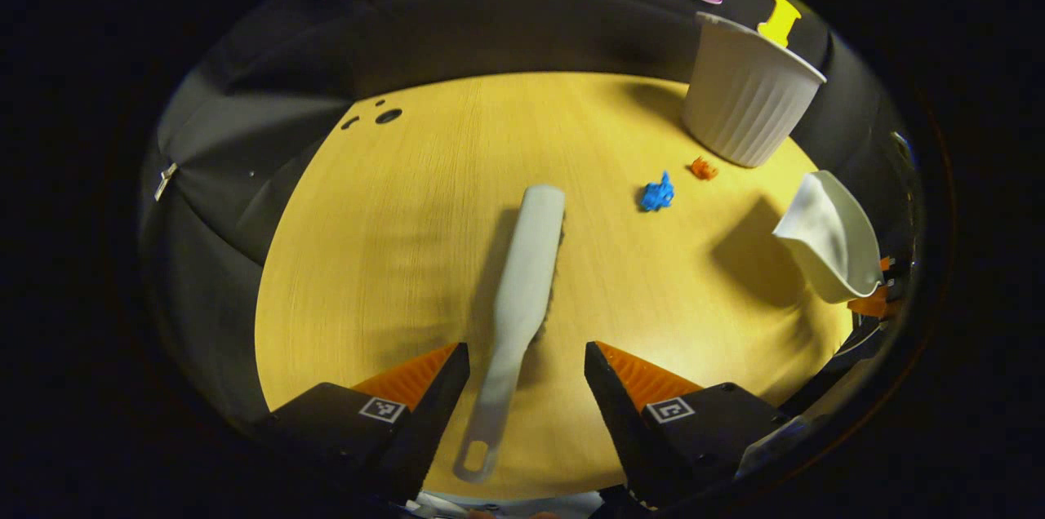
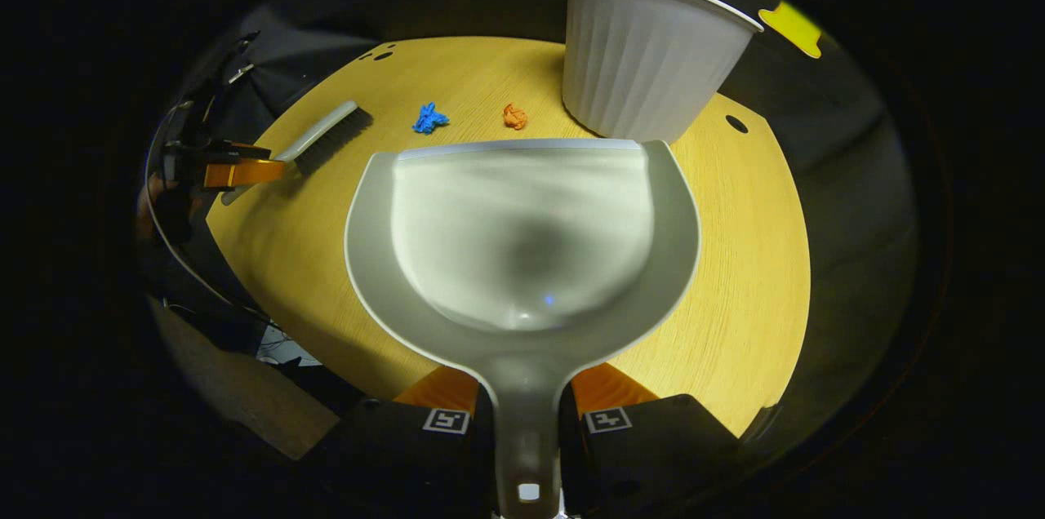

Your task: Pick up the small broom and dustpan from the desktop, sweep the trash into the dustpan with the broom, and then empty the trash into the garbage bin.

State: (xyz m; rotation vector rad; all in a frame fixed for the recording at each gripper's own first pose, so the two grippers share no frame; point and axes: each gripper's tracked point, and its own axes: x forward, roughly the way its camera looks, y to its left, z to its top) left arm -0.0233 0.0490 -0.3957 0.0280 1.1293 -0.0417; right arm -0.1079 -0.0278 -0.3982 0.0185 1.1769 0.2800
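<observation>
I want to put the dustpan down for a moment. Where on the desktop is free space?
Free: the wide bare wood left of the small broom, up to the desktop holes, and the strip right of the dustpan. Crowded: between broom and garbage bin, where blue trash and orange trash lie.

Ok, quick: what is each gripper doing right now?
Left gripper: open, fingers either side of the pale grey plastic broom lying on the table.
Right gripper: shut on the white plastic dustpan handle.
</observation>
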